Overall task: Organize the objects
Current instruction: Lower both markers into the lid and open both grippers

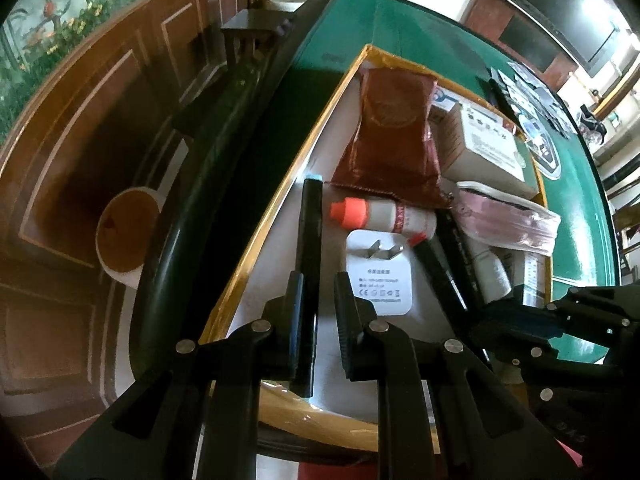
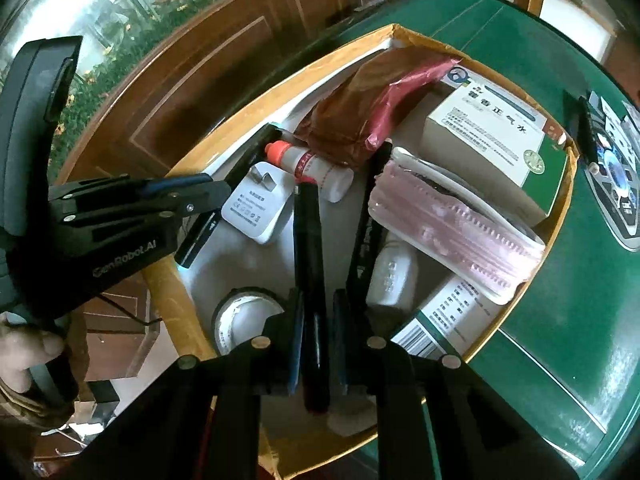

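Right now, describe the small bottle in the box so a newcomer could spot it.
Start at the yellow-rimmed cardboard box on the green table. Below the brown-red foil pouch and above the white charger plug lies a small white bottle. Its orange cap and red label band set it apart.

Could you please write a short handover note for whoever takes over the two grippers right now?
Left gripper: its fingers straddle a black marker at the left side of the cardboard box; whether it is clamped I cannot tell.
Right gripper: fingers astride a second black marker in the middle of the box, grip likewise unclear.
Already in the box: white charger, orange-capped bottle, red pouch, medicine carton, pink mask pack, tape roll.
Left: settle both markers. A black remote lies on the green table.
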Motion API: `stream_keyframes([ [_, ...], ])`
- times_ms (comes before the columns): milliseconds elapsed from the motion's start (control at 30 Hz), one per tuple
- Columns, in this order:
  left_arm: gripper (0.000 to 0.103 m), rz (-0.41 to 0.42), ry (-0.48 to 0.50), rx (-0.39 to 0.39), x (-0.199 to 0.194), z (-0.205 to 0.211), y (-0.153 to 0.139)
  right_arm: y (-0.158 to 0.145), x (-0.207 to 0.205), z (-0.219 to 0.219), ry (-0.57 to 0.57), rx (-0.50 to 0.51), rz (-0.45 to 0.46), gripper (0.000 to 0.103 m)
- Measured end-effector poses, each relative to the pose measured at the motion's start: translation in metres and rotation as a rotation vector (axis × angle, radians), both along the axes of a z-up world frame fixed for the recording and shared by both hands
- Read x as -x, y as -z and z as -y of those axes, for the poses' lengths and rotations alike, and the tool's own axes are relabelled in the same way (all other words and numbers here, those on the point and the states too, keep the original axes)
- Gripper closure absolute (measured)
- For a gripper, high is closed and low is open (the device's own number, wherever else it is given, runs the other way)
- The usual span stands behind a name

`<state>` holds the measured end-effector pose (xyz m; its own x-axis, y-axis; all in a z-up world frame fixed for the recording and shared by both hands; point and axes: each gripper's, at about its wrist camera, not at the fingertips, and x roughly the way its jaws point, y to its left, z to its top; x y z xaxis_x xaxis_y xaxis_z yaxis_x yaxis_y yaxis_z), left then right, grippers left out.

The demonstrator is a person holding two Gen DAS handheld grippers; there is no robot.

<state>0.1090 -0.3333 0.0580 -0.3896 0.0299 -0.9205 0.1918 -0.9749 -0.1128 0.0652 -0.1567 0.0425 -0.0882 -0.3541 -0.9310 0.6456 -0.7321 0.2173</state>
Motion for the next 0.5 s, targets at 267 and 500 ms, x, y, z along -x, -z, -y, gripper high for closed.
stream_keyframes([
  [267,0.053,-0.083,-0.02,0.07,-0.009,-0.009,-0.027,-0.009,-0.006,-0.001,0.018,0.035,-0.012,0.065],
  [500,0.053,-0.172,-0.038,0.231,-0.021,-0.024,-0.063,-0.026,-0.012,-0.007,0.063,0.111,-0.038,0.026],
])
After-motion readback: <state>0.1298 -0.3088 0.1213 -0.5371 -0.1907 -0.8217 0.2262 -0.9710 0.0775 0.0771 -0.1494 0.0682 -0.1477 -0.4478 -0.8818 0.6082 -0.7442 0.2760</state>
